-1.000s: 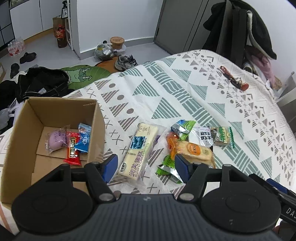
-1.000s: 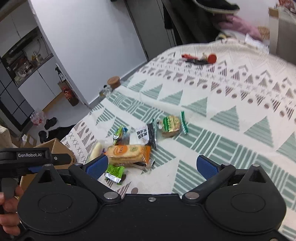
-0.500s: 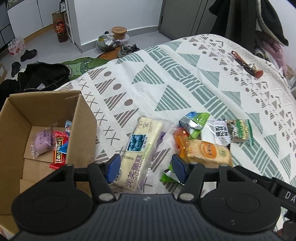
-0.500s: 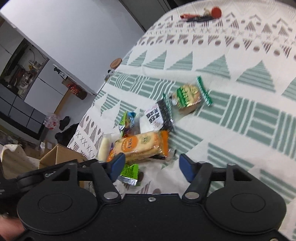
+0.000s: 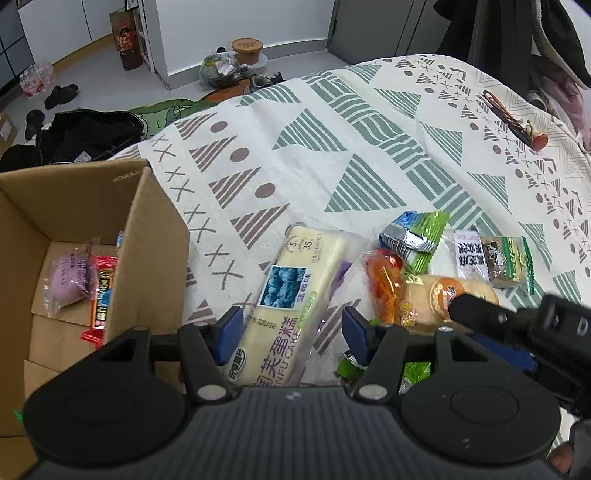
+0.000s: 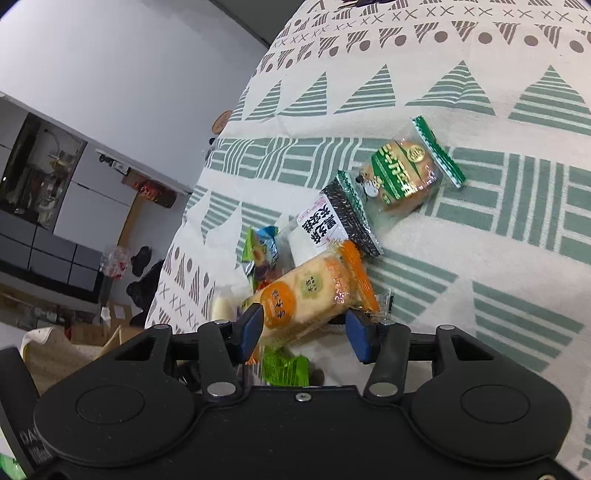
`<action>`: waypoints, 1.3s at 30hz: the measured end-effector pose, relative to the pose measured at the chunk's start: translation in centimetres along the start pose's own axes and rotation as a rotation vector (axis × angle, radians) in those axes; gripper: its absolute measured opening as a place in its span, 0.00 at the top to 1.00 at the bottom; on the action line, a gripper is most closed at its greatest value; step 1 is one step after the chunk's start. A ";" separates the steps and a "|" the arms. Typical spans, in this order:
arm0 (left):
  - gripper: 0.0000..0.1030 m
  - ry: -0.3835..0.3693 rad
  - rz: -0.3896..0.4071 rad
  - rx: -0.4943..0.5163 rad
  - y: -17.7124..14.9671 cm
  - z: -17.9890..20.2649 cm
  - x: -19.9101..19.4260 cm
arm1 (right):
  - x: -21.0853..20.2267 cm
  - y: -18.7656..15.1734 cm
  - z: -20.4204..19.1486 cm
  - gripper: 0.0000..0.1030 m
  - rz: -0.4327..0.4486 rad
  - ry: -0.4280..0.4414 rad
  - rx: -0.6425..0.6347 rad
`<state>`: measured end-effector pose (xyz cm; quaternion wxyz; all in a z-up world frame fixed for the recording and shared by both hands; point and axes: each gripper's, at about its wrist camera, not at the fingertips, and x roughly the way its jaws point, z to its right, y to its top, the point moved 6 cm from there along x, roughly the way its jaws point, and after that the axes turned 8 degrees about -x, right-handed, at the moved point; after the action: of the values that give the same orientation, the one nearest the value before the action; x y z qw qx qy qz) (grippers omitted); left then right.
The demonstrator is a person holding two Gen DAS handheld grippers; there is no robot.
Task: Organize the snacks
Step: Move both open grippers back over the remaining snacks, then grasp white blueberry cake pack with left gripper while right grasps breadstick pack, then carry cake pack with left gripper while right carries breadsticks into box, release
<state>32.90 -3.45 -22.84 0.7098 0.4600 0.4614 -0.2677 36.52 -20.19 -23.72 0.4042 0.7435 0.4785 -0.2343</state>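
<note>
The cake pack [image 5: 291, 295] lies between the spread left claw [image 5: 291, 332]; the spread right claw [image 6: 303, 328] straddles the orange cracker pack [image 6: 310, 295].

a lived-in home: patterned bedspread [image 5: 332, 122], shoes [image 5: 61, 94] on the floor, hanging coats [image 5: 517, 33]

The cream cake packet [image 5: 291, 295] reads "NFU CAKE" and "35".
</note>
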 end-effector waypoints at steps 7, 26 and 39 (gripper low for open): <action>0.43 0.007 -0.005 0.020 -0.3 0.0 1.2 | 1.2 0.8 -0.4 0.48 0.016 -0.036 0.054; 0.73 -0.015 -0.010 -0.050 0.2 -1.2 1.3 | 2.1 0.7 1.1 0.76 0.013 -0.099 0.301; 0.75 -0.087 0.034 -0.059 0.1 -0.6 -3.0 | -2.7 0.4 -1.1 0.76 0.079 -0.090 0.173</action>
<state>31.45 -3.02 -20.18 0.7469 0.4345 0.4298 -0.2618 35.66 -20.75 -20.97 0.3684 0.7827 0.4080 -0.2920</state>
